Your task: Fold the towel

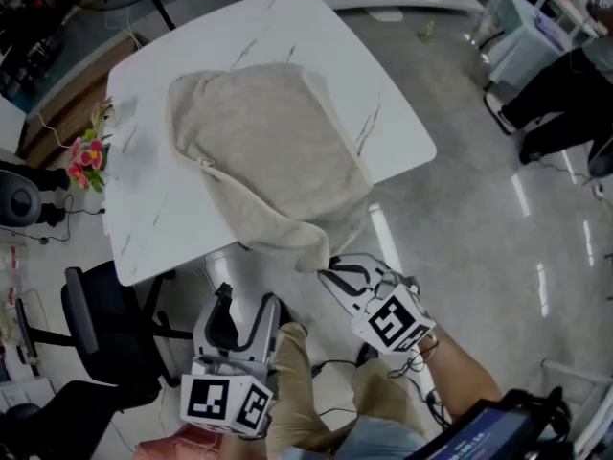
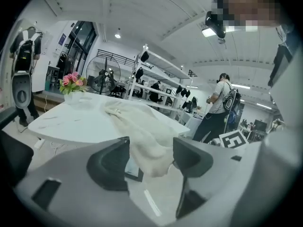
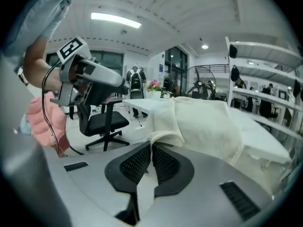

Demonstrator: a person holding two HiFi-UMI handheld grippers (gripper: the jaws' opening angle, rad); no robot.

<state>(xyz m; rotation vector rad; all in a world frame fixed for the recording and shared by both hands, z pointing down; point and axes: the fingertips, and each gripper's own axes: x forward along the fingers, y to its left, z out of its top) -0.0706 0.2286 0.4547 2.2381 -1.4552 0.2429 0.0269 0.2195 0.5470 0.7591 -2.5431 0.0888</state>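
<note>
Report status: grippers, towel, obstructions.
Right gripper shut on hanging corner of towel. Left gripper open, short of it. Towel rumpled, draped off table edge. Flowers at table's side, apart from towel.

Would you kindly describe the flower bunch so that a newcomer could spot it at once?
Find the white table bearing the beige towel. At its left edge in the head view sits the flower bunch, the only pink thing on it.
</note>
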